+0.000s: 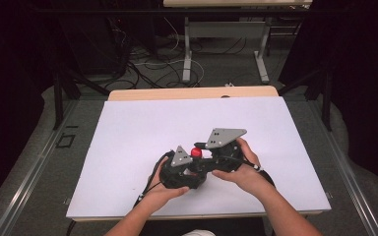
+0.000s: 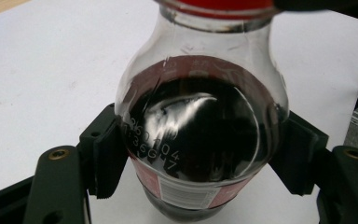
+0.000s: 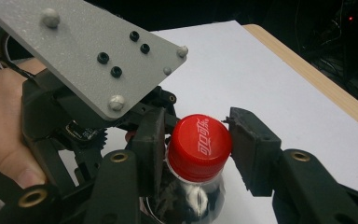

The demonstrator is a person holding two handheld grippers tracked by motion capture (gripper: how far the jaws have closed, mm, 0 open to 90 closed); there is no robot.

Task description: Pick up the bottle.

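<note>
Both tongs meet low over the counter [image 1: 128, 128]: my left tongs [image 2: 200, 154] clamp the bottle [image 2: 200, 130], my right tongs [image 3: 196, 149] pinch its cap [image 3: 199, 145].

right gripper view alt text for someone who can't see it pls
The right claw brackets the red cap of a cola bottle, both pads at or nearly at its sides. Beside it, a hand holds the left claw's grey plate over a white table.
</note>
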